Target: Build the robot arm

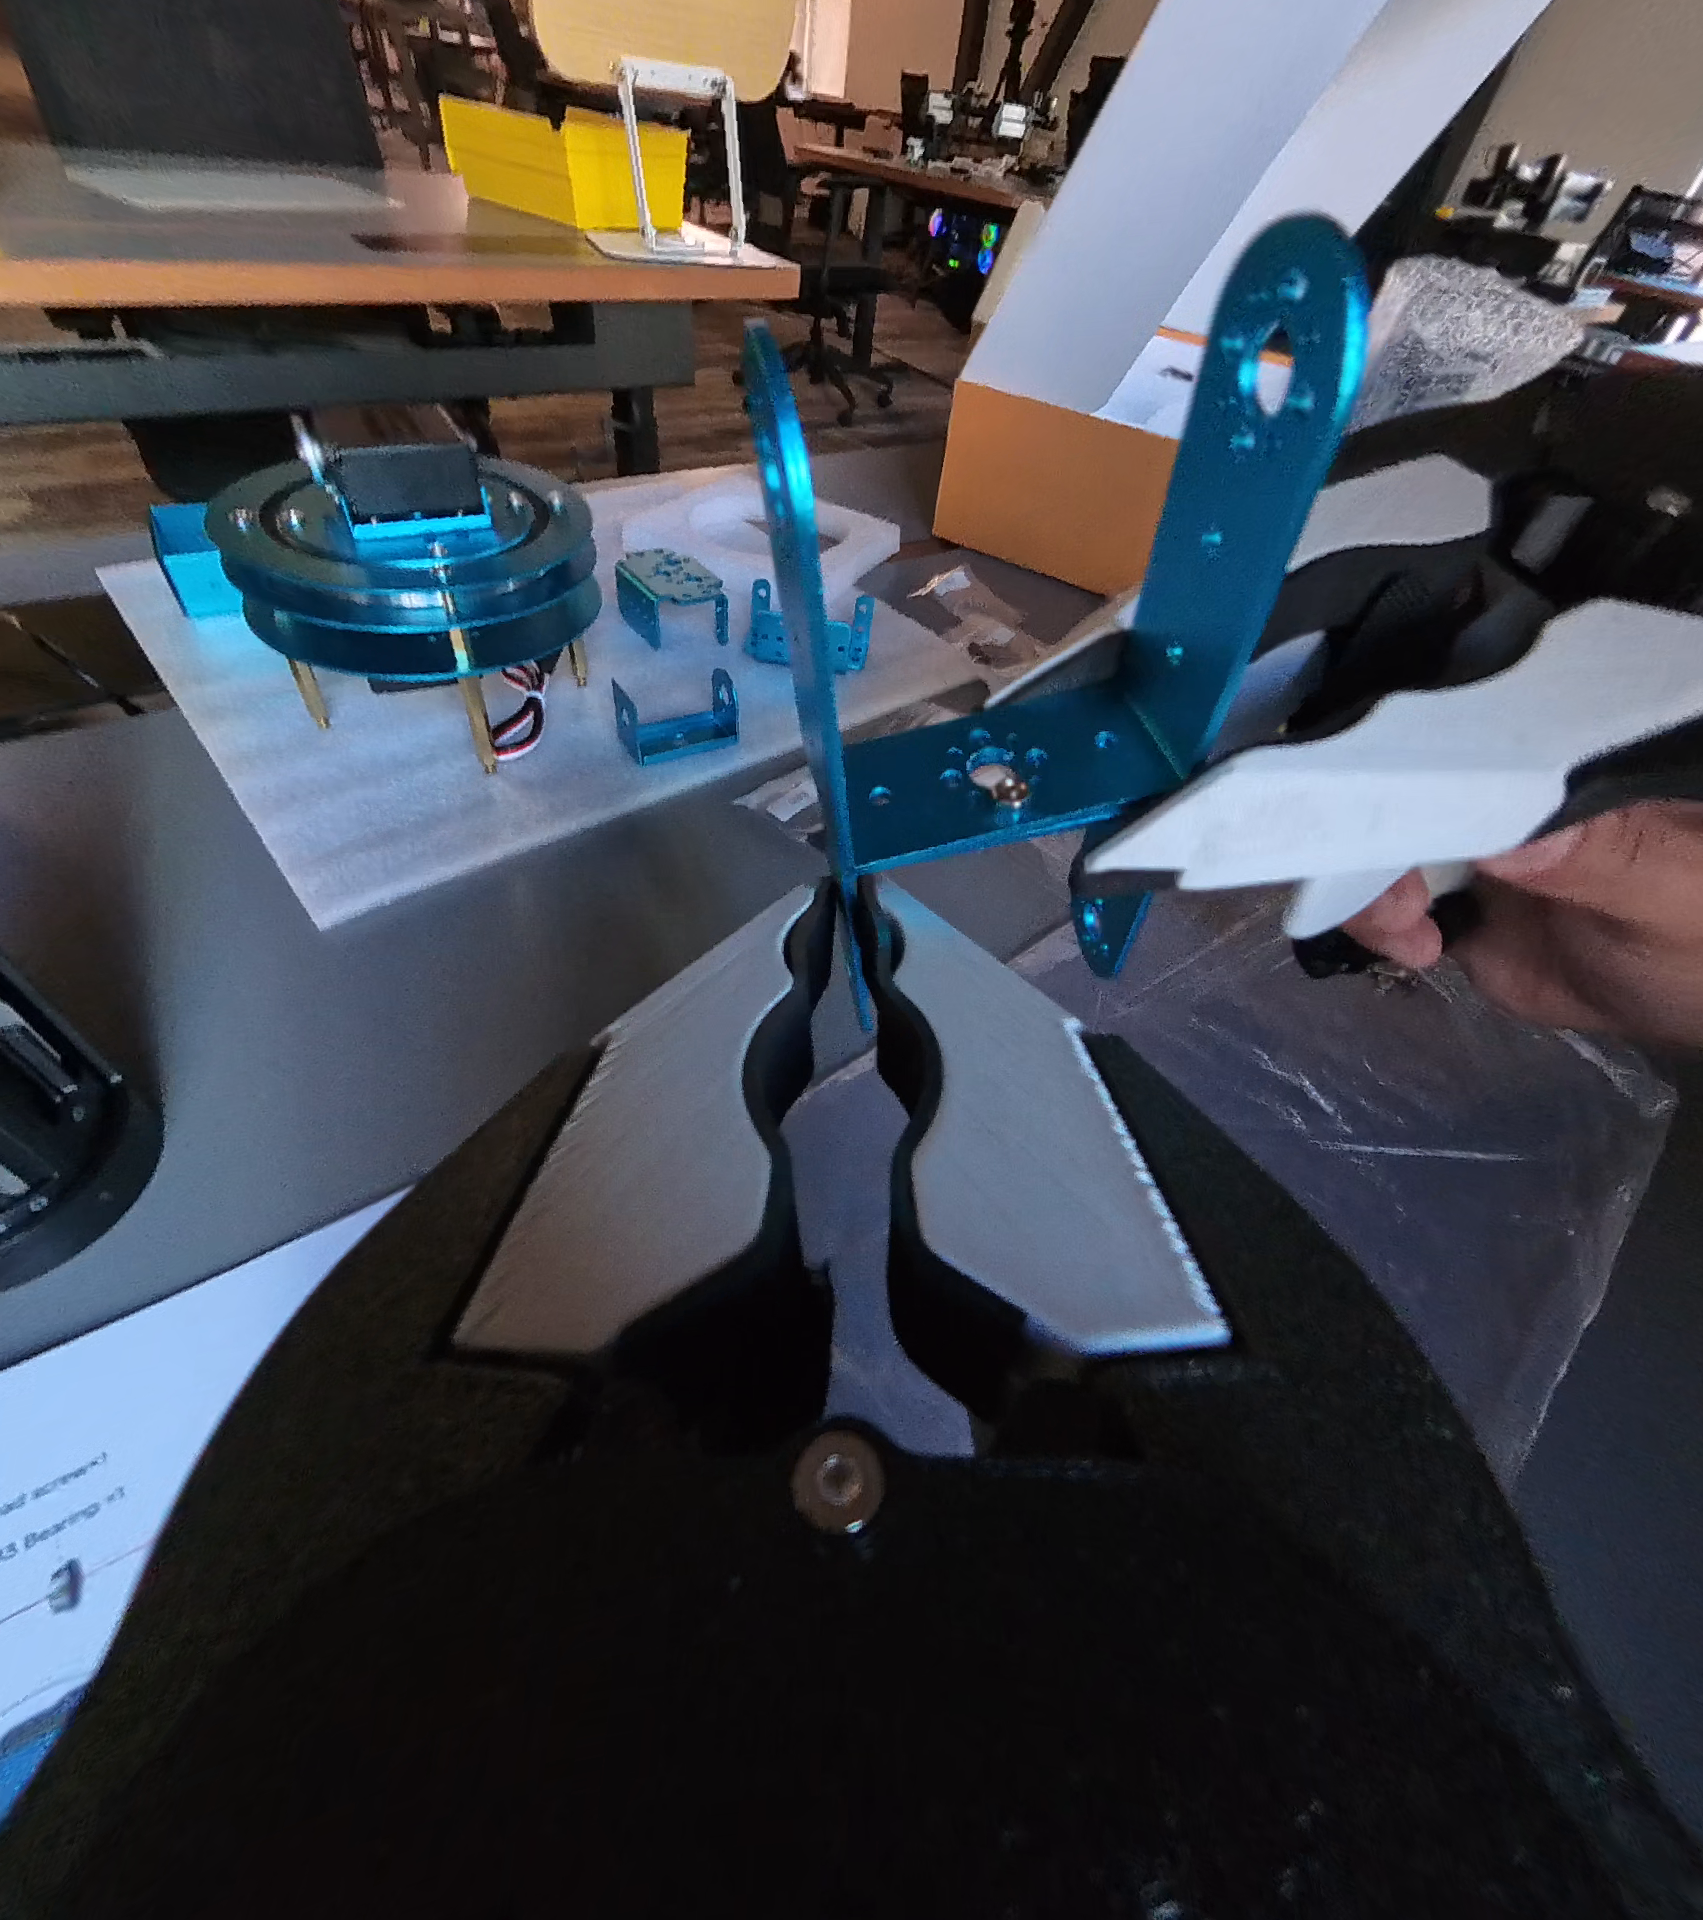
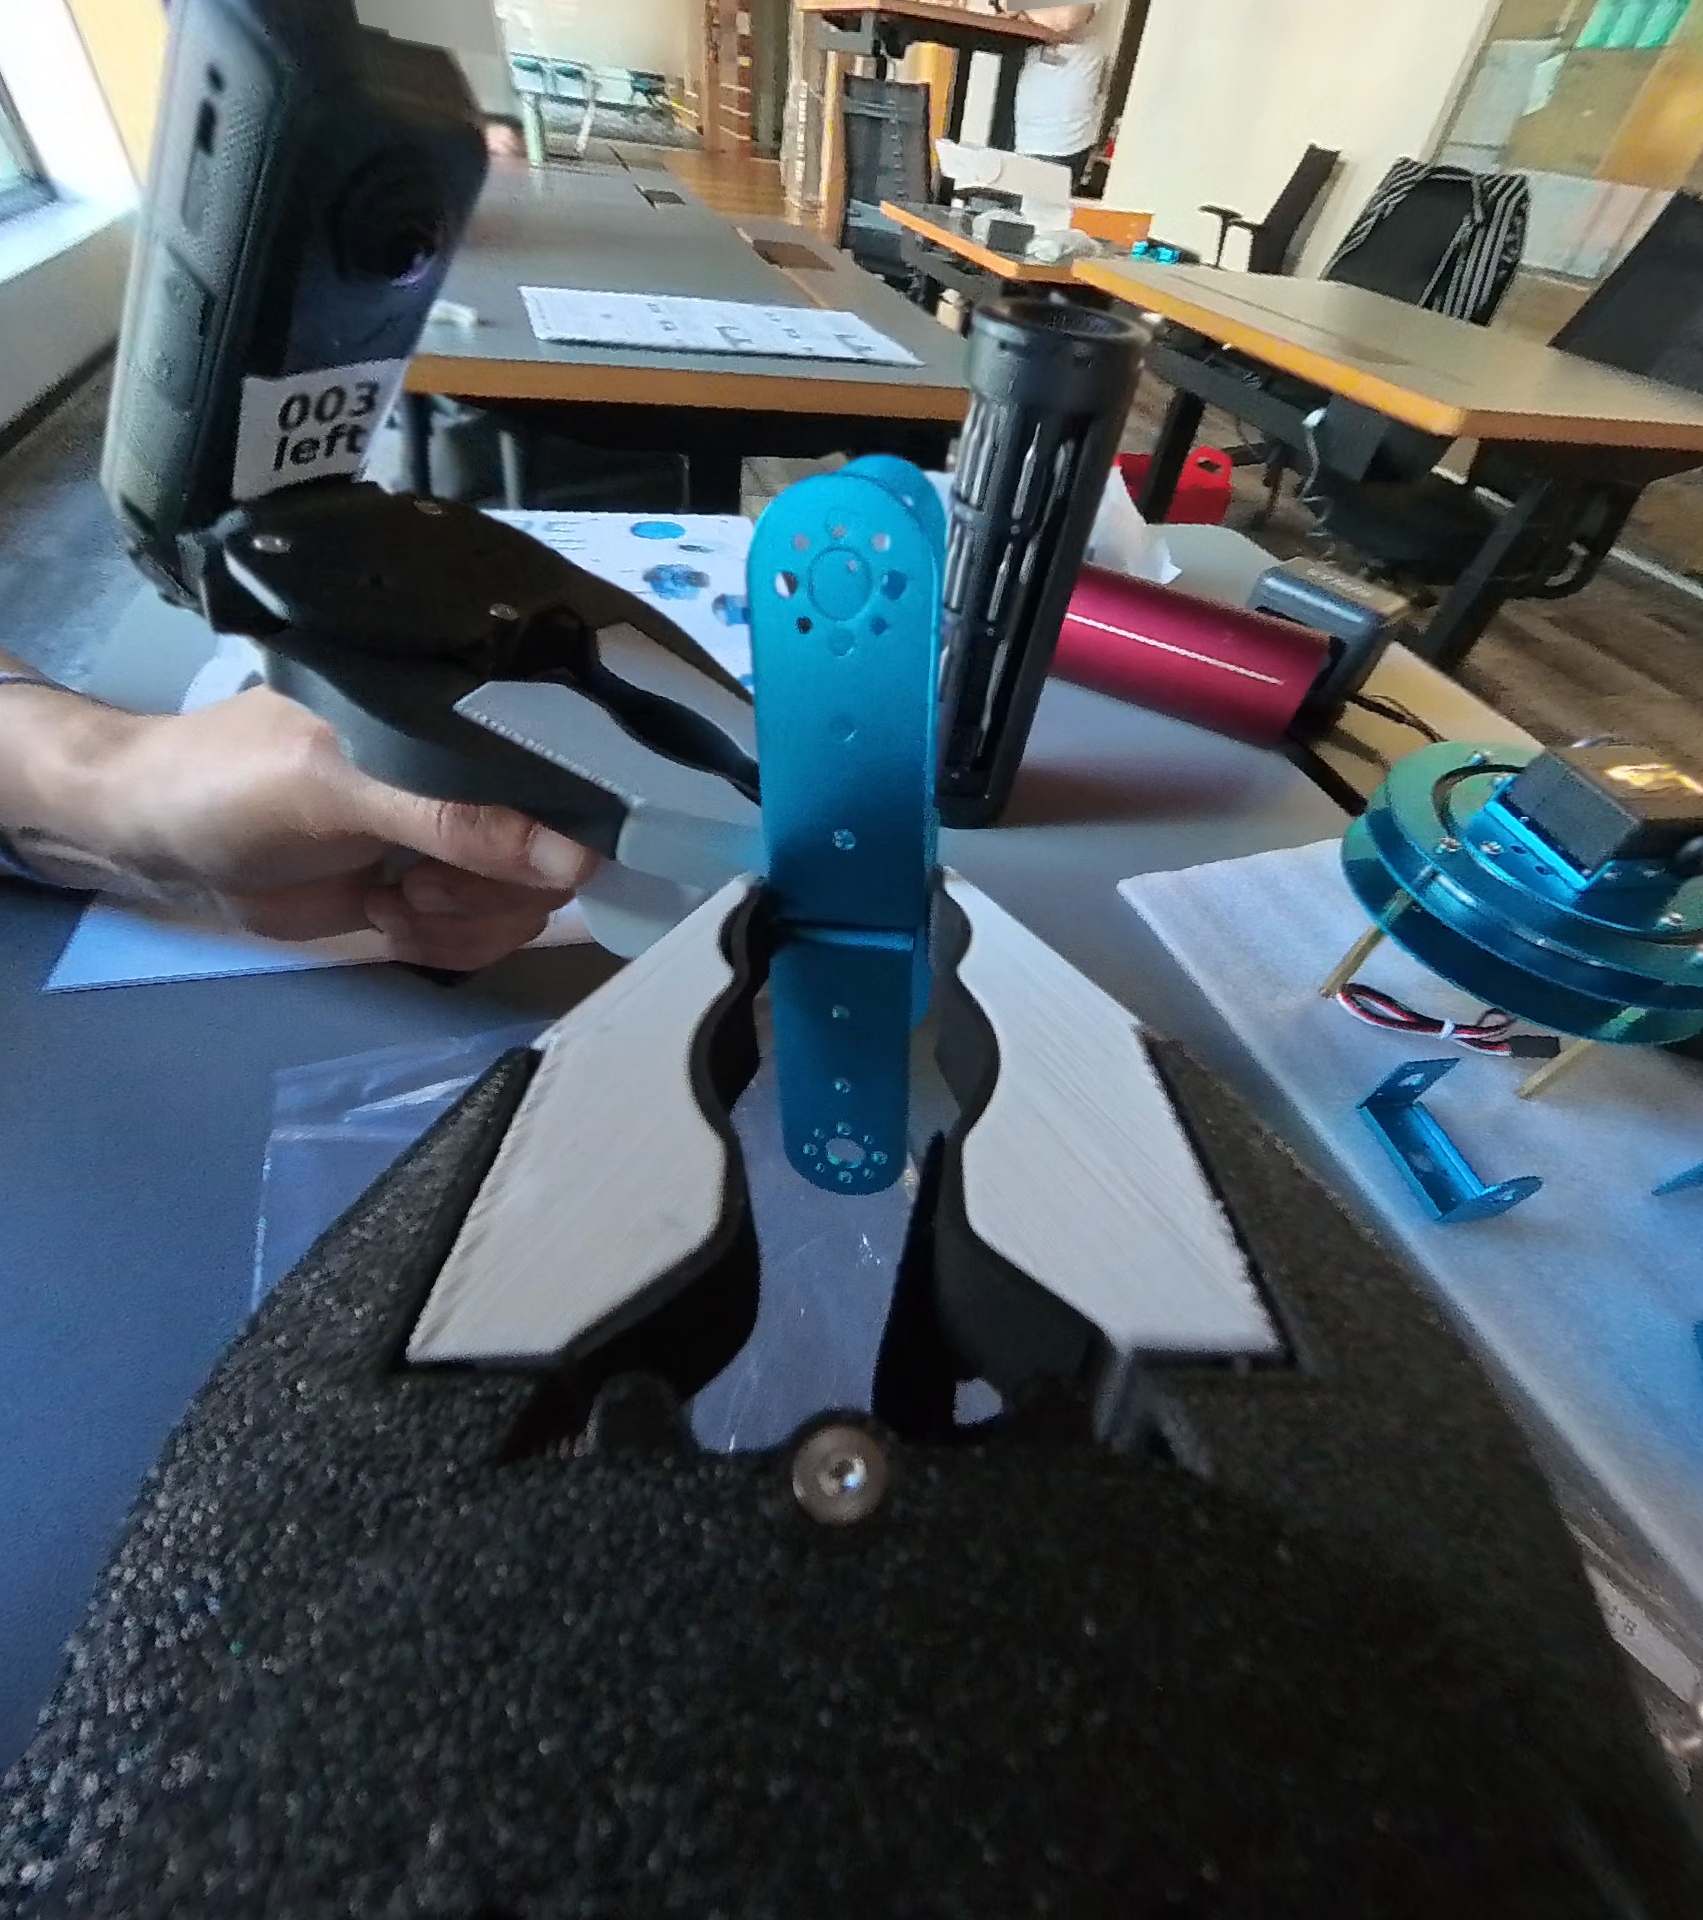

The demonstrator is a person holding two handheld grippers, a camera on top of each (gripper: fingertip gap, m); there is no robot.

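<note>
A blue metal U-shaped bracket [image 1: 992, 779] with drilled holes is held in the air between both grippers. My left gripper [image 1: 845, 925] is shut on the lower end of one thin upright arm, seen edge-on. My right gripper [image 1: 1086, 779] comes in from the right and is shut on the bracket's corner by the other arm. In the right wrist view the bracket [image 2: 842, 727] stands upright between my right gripper's [image 2: 845, 920] closed fingers, with a second blue arm reaching back toward the camera. The left gripper [image 2: 712, 831] grips it from the left. A hand holds each gripper.
A blue round disc assembly with a black servo [image 1: 411, 561] [image 2: 1553, 894] stands on a white foam sheet [image 1: 390, 810] with small blue brackets [image 1: 675, 717] [image 2: 1439, 1143]. A cardboard box [image 1: 1044, 499], a black bit case [image 2: 1034, 582], a red cylinder [image 2: 1190, 655], a printed sheet [image 1: 47, 1507] and a plastic bag [image 1: 1398, 1143] lie around. The grippers are tip to tip, or close to it. The black bit case [image 2: 1034, 582] sits 15 centimetres or so from the ends of my left fingers.
</note>
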